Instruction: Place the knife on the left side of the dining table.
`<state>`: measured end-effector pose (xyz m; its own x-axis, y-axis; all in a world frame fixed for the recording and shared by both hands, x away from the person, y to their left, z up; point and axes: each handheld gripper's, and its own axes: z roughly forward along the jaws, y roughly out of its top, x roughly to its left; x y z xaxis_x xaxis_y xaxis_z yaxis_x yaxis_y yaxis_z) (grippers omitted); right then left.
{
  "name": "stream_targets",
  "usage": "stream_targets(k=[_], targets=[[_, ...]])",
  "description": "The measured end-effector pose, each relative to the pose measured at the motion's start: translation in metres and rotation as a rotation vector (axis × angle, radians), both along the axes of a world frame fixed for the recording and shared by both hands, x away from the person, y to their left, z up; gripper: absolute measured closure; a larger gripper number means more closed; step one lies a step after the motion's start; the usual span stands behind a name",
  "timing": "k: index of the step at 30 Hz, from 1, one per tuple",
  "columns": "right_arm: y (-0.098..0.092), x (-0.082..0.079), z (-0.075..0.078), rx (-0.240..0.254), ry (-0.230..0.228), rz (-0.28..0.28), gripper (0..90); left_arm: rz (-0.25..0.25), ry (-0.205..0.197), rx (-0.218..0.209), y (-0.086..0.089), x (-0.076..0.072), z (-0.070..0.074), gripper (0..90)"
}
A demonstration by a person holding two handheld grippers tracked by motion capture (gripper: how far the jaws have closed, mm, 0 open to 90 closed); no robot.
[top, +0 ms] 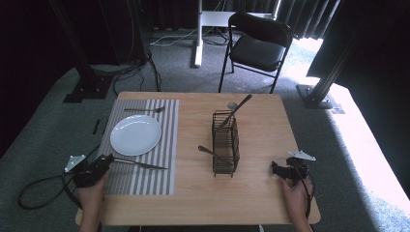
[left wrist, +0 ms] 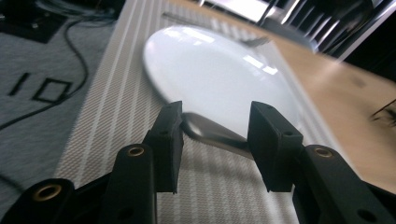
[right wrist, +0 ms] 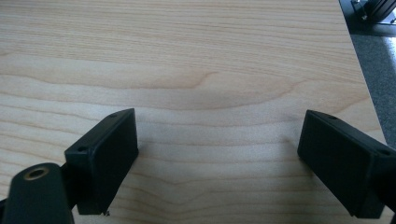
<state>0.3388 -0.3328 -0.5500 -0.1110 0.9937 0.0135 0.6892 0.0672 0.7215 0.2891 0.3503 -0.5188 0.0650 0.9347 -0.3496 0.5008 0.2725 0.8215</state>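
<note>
A knife (top: 140, 165) lies on the striped placemat (top: 145, 181) just in front of the white plate (top: 135, 134). My left gripper (top: 109, 159) is low over the mat at the knife's handle end. In the left gripper view the rounded metal handle (left wrist: 210, 133) lies across the gap of my left gripper (left wrist: 215, 126), whose jaws stand apart and do not press on it; the plate (left wrist: 219, 74) is right behind. My right gripper (top: 276, 168) rests near the table's right front corner. Seen in its own view, the right gripper (right wrist: 217, 154) is wide open over bare wood (right wrist: 187, 56).
A fork (top: 145, 109) lies on the mat beyond the plate. A black wire caddy (top: 225, 145) stands mid-table with a utensil (top: 239, 107) leaning out of its top and another (top: 210, 152) poking from its side. A black chair (top: 258, 41) stands behind the table.
</note>
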Motion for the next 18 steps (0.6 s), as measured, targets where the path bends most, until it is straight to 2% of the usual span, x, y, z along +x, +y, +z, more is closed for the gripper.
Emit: stream_targets(k=[2,3,8,11,16,18], targets=[[0.0,0.0,0.0,0.0,0.0,0.0,11.6,0.002,0.029,-0.016,0.004,0.0,-0.005,56.0],[0.0,0.0,0.0,0.0,0.0,0.0,11.6,0.006,0.044,-0.006,0.004,0.001,-0.007,55.7],[0.0,0.0,0.0,0.0,0.0,0.0,11.6,0.003,0.122,-0.012,0.008,0.008,-0.014,54.1],[0.0,0.0,0.0,0.0,0.0,0.0,11.6,0.006,0.143,-0.005,0.007,0.011,-0.017,53.6],[0.0,0.0,0.0,0.0,0.0,0.0,11.6,0.008,0.186,0.042,0.006,0.016,-0.02,53.3],[0.0,0.0,0.0,0.0,0.0,0.0,11.6,0.011,0.199,0.078,0.004,0.017,-0.023,53.3]])
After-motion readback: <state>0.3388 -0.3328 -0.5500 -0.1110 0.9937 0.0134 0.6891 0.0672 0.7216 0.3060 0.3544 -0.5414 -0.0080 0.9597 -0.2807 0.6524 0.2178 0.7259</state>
